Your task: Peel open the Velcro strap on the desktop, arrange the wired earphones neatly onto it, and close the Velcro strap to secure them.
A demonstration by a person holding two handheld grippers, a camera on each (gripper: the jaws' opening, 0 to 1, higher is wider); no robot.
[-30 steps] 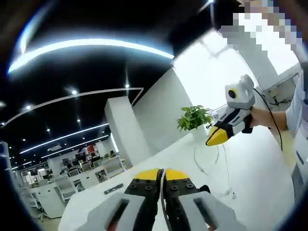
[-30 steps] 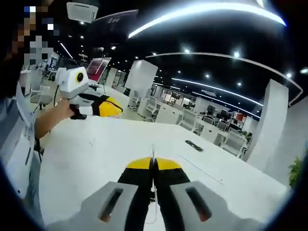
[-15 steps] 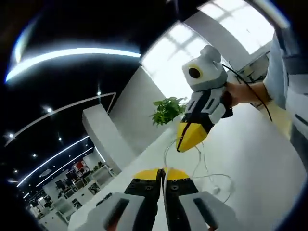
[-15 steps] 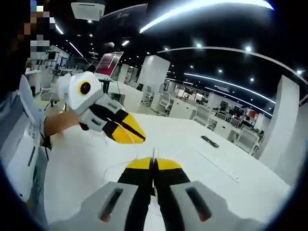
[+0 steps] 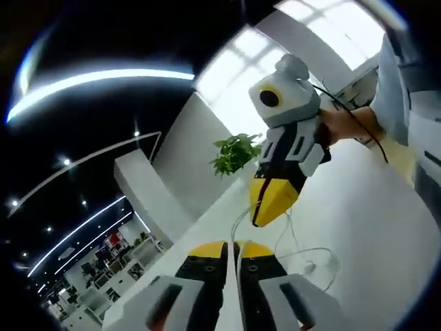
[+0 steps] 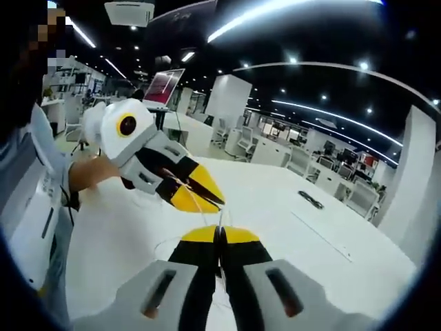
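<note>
The white earphone wire (image 5: 303, 252) lies in loose loops on the white desk (image 5: 372, 227), and one strand is lifted. My left gripper (image 5: 231, 246) is shut on a thin strand that runs between its yellow tips. My right gripper (image 5: 261, 211) enters from the right close above it, tips pointing down, shut on the wire. In the right gripper view, my right gripper (image 6: 220, 233) is shut with the wire (image 6: 220, 221) rising from its tips. The left gripper (image 6: 212, 196) sits just beyond them. The black Velcro strap (image 6: 311, 200) lies flat further out on the desk (image 6: 275, 207).
A potted plant (image 5: 234, 153) stands at the desk's far edge by a white pillar. The person's hand (image 5: 344, 124) and forearm (image 6: 89, 172) hold the grippers, body close at the desk's near side. Rows of office desks and chairs (image 6: 303, 162) fill the background.
The two grippers have drawn close together over the desk, tips now nearly meeting. Both stay shut on the wire, and a strand has lifted with them.
</note>
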